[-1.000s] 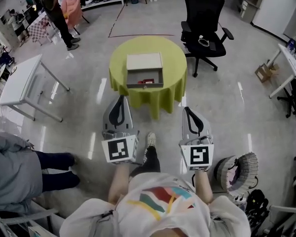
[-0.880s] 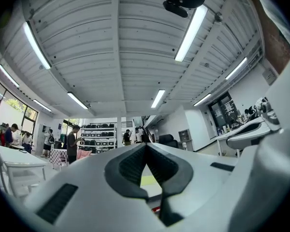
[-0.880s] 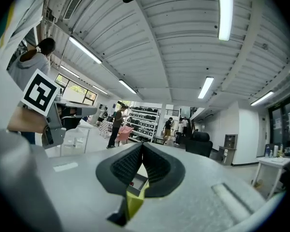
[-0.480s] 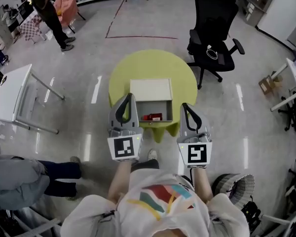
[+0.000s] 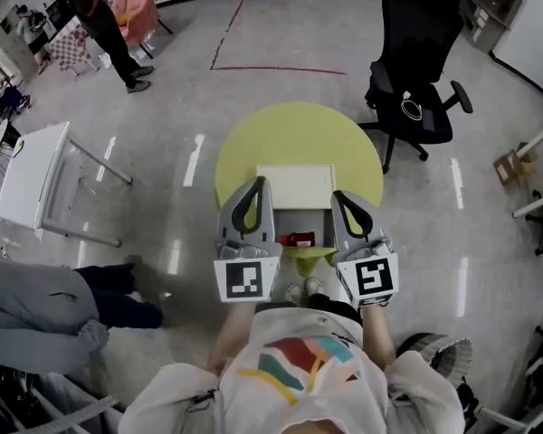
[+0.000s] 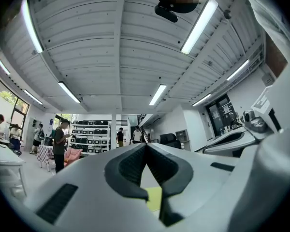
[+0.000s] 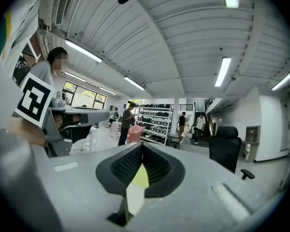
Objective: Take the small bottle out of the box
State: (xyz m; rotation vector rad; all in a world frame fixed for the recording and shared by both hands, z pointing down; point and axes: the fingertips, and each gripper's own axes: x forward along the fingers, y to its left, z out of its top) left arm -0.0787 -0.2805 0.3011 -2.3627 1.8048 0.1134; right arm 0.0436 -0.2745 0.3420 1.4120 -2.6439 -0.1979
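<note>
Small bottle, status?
Jaws shut and empty: left gripper, right gripper. Red small bottle lies in the box, untouched. Nothing blocking it.

Round green table [image 5: 290,138], black office chair [image 5: 423,57], white table [image 5: 27,183]

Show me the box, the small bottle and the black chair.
box [image 5: 294,186], head view, on its white top.
small bottle [image 5: 299,240], head view, on its red body.
black chair [image 5: 423,25], head view, on its backrest.

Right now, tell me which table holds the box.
The round yellow-green table, with the white box at its near edge; the other table is white, rectangular, off to the left.
</note>
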